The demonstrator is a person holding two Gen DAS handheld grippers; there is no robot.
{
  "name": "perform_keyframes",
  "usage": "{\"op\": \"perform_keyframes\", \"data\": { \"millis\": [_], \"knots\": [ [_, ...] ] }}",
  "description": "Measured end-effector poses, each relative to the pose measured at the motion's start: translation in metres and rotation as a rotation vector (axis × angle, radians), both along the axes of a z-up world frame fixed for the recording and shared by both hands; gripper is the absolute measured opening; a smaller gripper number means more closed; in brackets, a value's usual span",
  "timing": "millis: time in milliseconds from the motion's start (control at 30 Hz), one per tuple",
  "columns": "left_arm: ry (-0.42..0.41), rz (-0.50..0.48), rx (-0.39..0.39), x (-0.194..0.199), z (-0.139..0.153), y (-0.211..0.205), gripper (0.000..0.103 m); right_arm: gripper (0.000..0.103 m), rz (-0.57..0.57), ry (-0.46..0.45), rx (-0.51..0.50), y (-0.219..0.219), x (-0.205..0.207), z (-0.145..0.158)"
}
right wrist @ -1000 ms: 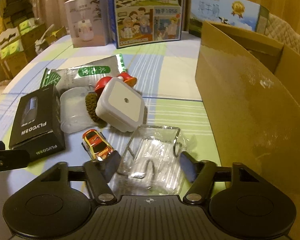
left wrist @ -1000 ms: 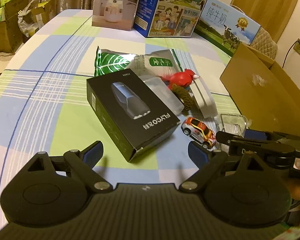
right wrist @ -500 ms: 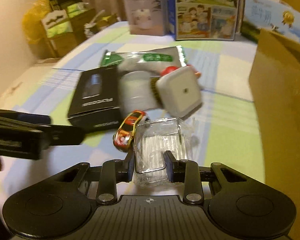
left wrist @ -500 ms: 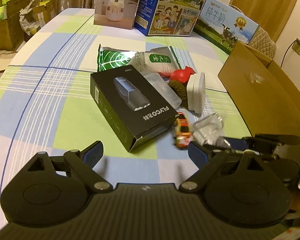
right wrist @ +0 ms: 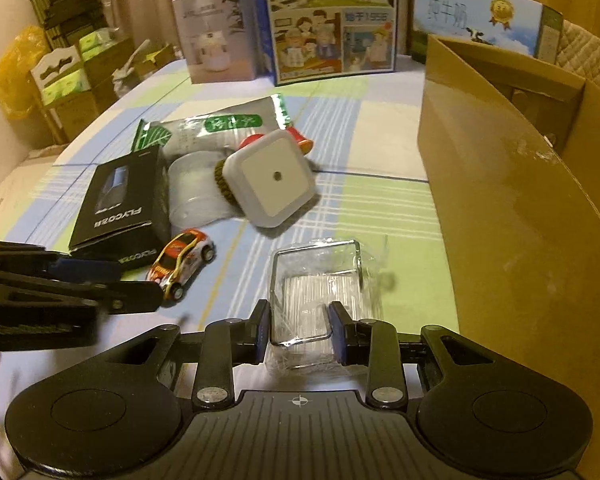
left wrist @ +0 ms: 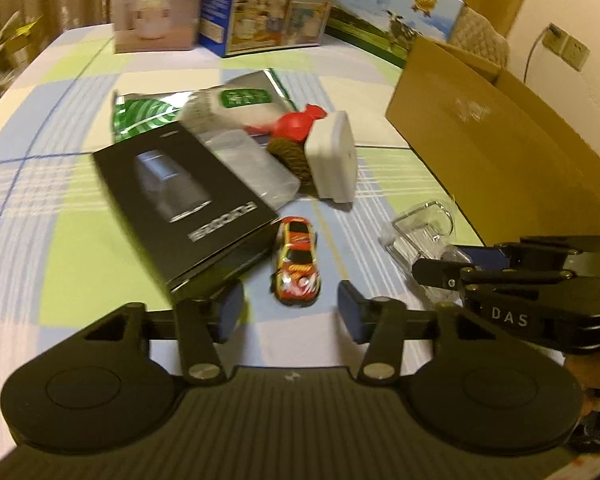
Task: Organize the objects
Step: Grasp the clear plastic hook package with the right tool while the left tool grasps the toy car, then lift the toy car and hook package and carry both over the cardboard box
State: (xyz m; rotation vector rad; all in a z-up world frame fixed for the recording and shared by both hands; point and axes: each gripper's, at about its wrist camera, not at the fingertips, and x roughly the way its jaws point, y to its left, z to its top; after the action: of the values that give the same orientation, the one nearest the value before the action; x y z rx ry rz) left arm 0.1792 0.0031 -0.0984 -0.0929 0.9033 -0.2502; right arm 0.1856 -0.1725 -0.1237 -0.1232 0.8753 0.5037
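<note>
1. The right gripper [right wrist: 299, 338] is clenched on a clear plastic packet [right wrist: 324, 292]: both pads press its near end, and the rest reaches away over the checked tablecloth [right wrist: 380, 196], beside the brown cardboard box [right wrist: 520, 216].
2. The left gripper [left wrist: 290, 312] is closing, but its pads touch nothing; the toy car [left wrist: 297, 266] sits just ahead of the gap, not yet between the fingers.
3. The toy car, red and yellow with white patches, rests on its wheels on the tablecloth. In the left wrist view its long axis runs nearly along the gripper's line. Which end is the front cannot be told for sure.
4. Just left of the car lies a black box [left wrist: 188, 208], flat, one corner near the left finger.
5. Beyond it are a translucent container [left wrist: 256, 168], a white square device [left wrist: 334, 164] propped on edge, and a red and brown item [left wrist: 296, 136] touching it.
6. Further back lies a green and silver pouch [left wrist: 204, 108].
7. Farthest, printed cartons [right wrist: 332, 24] stand upright along the table's far edge.
</note>
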Motion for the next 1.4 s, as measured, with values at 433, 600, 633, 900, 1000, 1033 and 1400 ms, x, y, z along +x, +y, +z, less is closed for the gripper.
{"op": "perform_keyframes", "data": {
  "millis": [433,600,633,900,1000,1033,1400],
  "knots": [
    [-0.017,-0.029,0.087,0.016,-0.015,-0.021,0.027,0.029,0.007,0.002,-0.002,0.000,-0.004,-0.001],
    [0.022,-0.039,0.106,-0.008,-0.008,-0.022,0.027,0.029,0.039,0.022,0.009,0.001,-0.021,0.001],
    [0.026,-0.040,0.108,-0.015,-0.007,-0.022,0.027,0.029,0.047,0.022,0.007,0.002,-0.026,0.001],
    [0.033,-0.025,0.106,-0.031,-0.005,-0.014,0.031,0.051,0.052,-0.042,-0.023,-0.002,-0.050,0.001],
    [0.020,-0.033,0.110,-0.025,-0.004,-0.015,0.033,0.053,0.034,-0.019,-0.017,-0.004,-0.049,-0.001],
    [0.018,-0.042,0.113,-0.023,-0.004,-0.016,0.033,0.053,0.034,-0.018,-0.024,-0.004,-0.050,-0.002],
    [0.019,-0.094,0.180,-0.016,-0.013,-0.026,0.034,0.053,0.080,-0.049,-0.105,0.009,-0.053,-0.009]
  ]
}}
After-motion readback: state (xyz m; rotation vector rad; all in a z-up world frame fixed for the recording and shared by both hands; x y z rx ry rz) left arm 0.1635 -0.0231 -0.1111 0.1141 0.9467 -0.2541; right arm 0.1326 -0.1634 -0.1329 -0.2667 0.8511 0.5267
